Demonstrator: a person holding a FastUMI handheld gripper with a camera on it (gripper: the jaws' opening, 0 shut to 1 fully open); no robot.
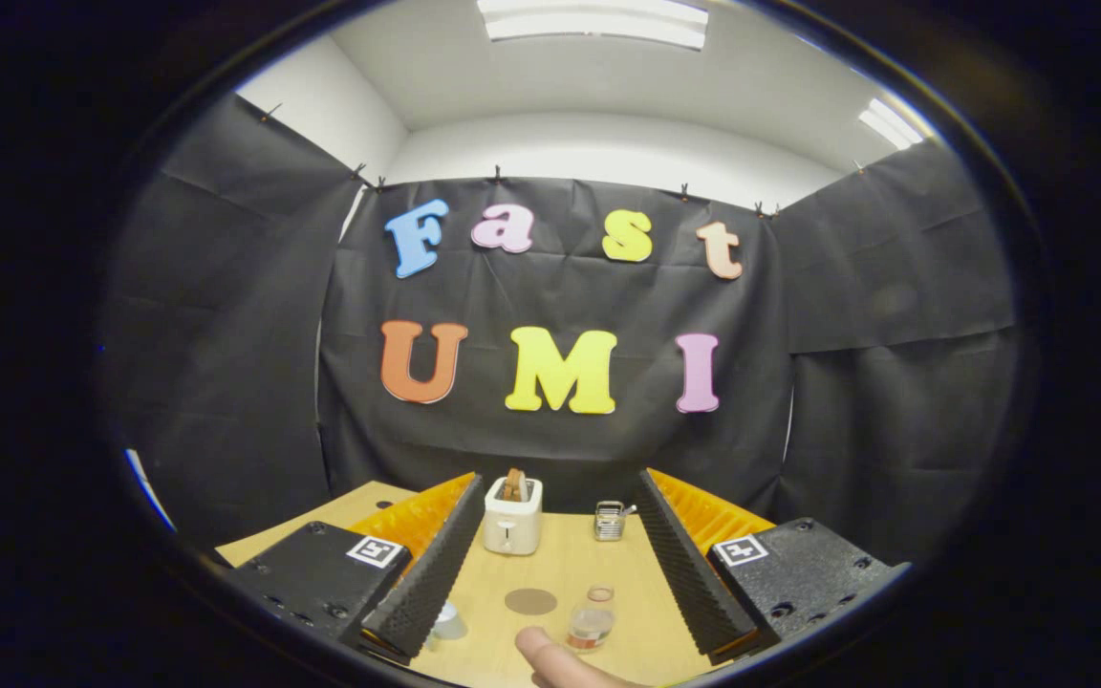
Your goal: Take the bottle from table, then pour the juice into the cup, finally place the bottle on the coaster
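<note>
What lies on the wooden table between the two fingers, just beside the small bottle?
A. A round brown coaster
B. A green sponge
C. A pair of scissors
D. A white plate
A: a flat round brown coaster lies on the table next to the bottle, between the open, empty fingers of the gripper.

My gripper point(555, 564) is orange with black ribbed pads point(426, 583); the table point(560, 564) is tan. The toaster point(512, 516) is cream; the coaster point(530, 601) is brown.

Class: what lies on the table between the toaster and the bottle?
In the gripper view, only the round brown coaster lies between toaster and bottle; the open fingers flank it.
</note>
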